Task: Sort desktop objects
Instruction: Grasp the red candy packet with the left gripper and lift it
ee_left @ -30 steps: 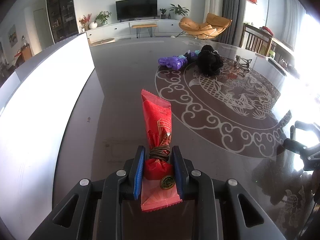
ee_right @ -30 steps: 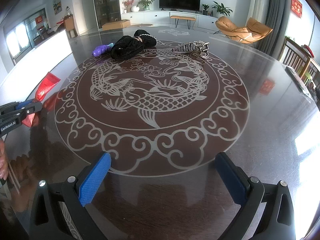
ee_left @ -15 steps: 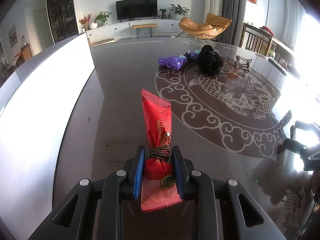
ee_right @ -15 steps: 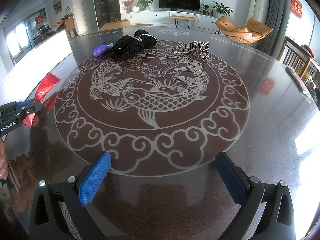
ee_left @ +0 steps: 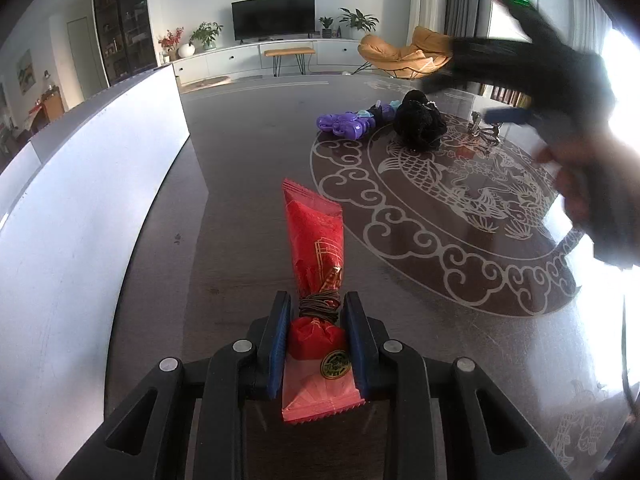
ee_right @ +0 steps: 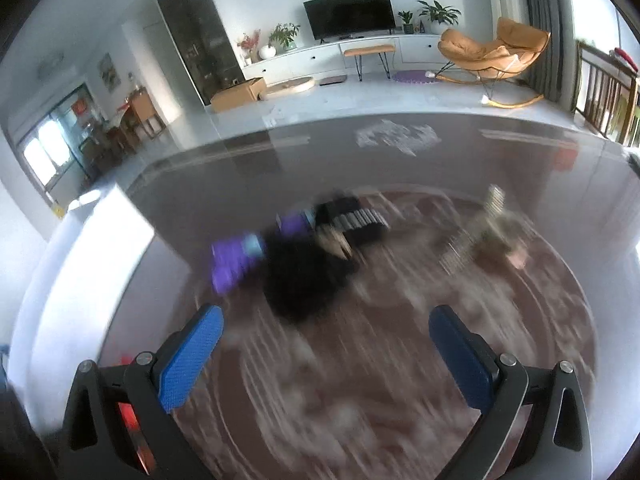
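My left gripper [ee_left: 318,332] is shut on a red snack packet [ee_left: 316,240] bound with a brown cord; the packet's far end lies on the dark table [ee_left: 248,184]. Far across the table lie a purple toy [ee_left: 345,124], a black fabric bundle [ee_left: 418,124] and a metal clip [ee_left: 486,130]. My right gripper [ee_right: 324,344] is open with nothing between its blue pads; its blurred view shows the black bundle [ee_right: 304,276] just ahead, the purple toy [ee_right: 234,260] to its left and the striped metal clip [ee_right: 476,236] at right. The right gripper also shows as a blur in the left wrist view [ee_left: 520,80].
A white wall or panel [ee_left: 80,220] runs along the table's left edge. The table top carries a round fish and cloud pattern [ee_left: 460,192]. Beyond the far edge stand a TV cabinet [ee_right: 344,52] and an orange lounge chair [ee_right: 492,52].
My right gripper has swung forward and up across the table toward the black bundle and purple toy, and its view is now blurred. The left gripper and the packet have not moved.
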